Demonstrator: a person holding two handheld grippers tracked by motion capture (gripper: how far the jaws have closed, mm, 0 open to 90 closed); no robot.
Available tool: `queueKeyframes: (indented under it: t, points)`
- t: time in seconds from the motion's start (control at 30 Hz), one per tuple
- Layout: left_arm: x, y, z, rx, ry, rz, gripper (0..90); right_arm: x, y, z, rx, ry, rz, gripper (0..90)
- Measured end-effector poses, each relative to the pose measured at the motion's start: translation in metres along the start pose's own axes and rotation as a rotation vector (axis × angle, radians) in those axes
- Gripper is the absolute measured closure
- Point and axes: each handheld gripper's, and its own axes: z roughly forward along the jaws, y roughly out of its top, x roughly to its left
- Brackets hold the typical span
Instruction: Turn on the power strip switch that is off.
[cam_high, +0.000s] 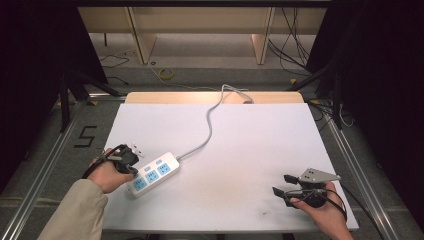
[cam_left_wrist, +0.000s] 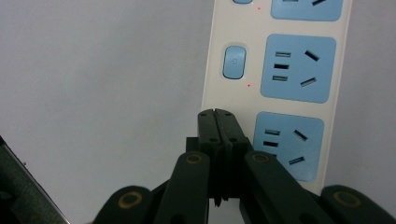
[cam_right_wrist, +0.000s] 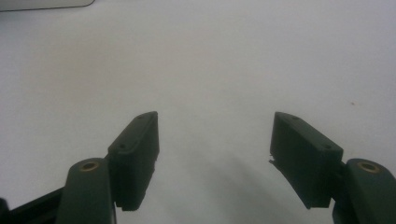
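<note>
A white power strip (cam_high: 152, 174) with three blue sockets lies at the front left of the white table (cam_high: 240, 150). Its grey cord (cam_high: 209, 122) runs off to the table's far edge. My left gripper (cam_high: 134, 170) is shut, with its tips over the near end of the strip. In the left gripper view the closed jaws (cam_left_wrist: 216, 116) cover the strip's (cam_left_wrist: 210, 70) edge beside the nearest socket (cam_left_wrist: 287, 144), just below a blue switch (cam_left_wrist: 234, 61); whether they touch I cannot tell. My right gripper (cam_high: 282, 184) is open over bare table at the front right, nothing between its jaws (cam_right_wrist: 215, 135).
The table's wooden far edge (cam_high: 150, 97) borders a floor with cables (cam_high: 290, 50) and a yellow coil (cam_high: 166, 74). Metal rails (cam_high: 360, 180) run along both sides of the table. A pale object's edge (cam_right_wrist: 42, 3) shows at the top left of the right gripper view.
</note>
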Motion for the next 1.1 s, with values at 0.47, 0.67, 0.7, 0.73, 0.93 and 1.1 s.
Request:
queueKeyframes:
  t: [0.47,0.67,0.7,0.73,0.93,1.1]
  points:
    - [-0.0011,0.0026,0.0008,0.009,-0.006,0.002,89.9,-0.0001,0.0,0.0001,-0.001,-0.001,-0.001,33.7]
    - [-0.0017,0.0029,0.001,0.016,-0.006,0.006,89.9,0.0,0.0001,0.0,-0.002,0.0,-0.001,33.7]
    - [-0.0018,0.003,0.0011,0.017,-0.007,0.006,89.9,0.0,0.0001,0.0,-0.002,0.0,-0.002,33.7]
    - [-0.0018,0.0029,0.0011,0.017,-0.007,0.007,89.9,-0.0001,0.0,-0.0001,-0.002,-0.001,-0.002,33.7]
    - [-0.0023,0.0036,0.002,0.023,-0.004,0.006,89.9,0.0003,0.0002,-0.0001,-0.001,0.0,-0.002,33.7]
    - [-0.0034,0.0043,0.0027,0.029,0.002,0.004,89.9,0.0002,0.0002,0.0,-0.001,0.0,-0.002,33.6]
